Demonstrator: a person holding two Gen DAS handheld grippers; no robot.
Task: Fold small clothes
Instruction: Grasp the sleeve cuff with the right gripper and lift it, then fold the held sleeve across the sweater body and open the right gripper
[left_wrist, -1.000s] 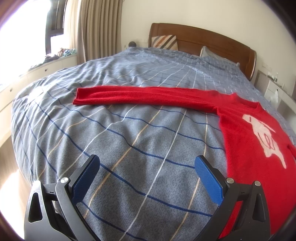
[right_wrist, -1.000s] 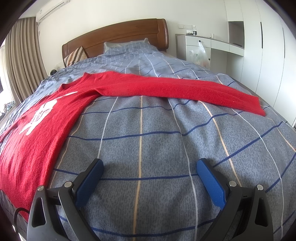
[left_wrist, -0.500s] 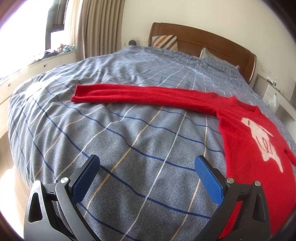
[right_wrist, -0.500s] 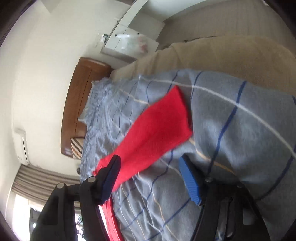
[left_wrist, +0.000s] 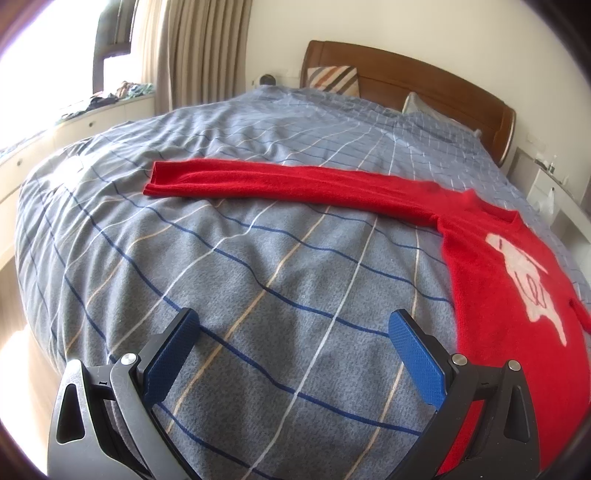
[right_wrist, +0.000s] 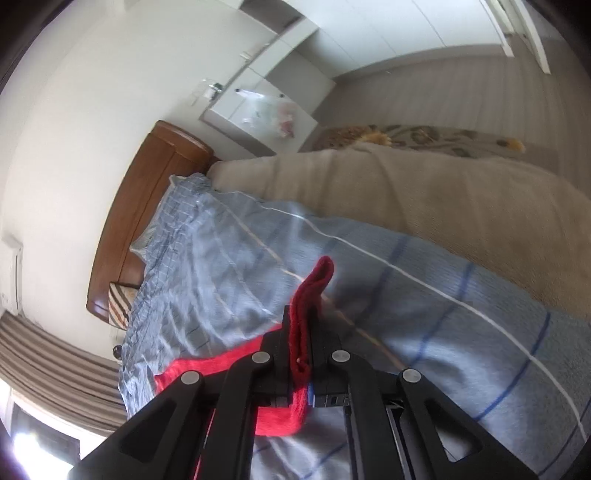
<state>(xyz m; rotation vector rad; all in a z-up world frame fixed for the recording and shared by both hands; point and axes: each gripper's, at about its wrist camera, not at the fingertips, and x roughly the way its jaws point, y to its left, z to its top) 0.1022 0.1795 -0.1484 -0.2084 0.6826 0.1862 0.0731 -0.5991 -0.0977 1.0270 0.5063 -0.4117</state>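
A red sweater (left_wrist: 491, 280) with a white animal motif lies flat on the bed. Its left sleeve (left_wrist: 280, 182) stretches out to the left, cuff at the far left. My left gripper (left_wrist: 291, 336) is open and empty, hovering over bare duvet below that sleeve, its right finger close to the sweater's side edge. In the right wrist view, rolled sideways, my right gripper (right_wrist: 301, 325) is shut on the cuff of the other sleeve (right_wrist: 312, 291), which sticks up between the fingers and is lifted off the duvet.
A blue-grey checked duvet (left_wrist: 229, 288) covers the bed, with a wooden headboard (left_wrist: 424, 85) and pillows at the far end. Window ledge with drawers (left_wrist: 55, 129) on the left. A beige bed side (right_wrist: 424, 192) and white cabinets (right_wrist: 280, 92) show beside the right gripper.
My right gripper swung to the right sleeve's cuff, rolled sideways, closed on it and lifted it. My left gripper stayed open and shifted only slightly over the duvet.
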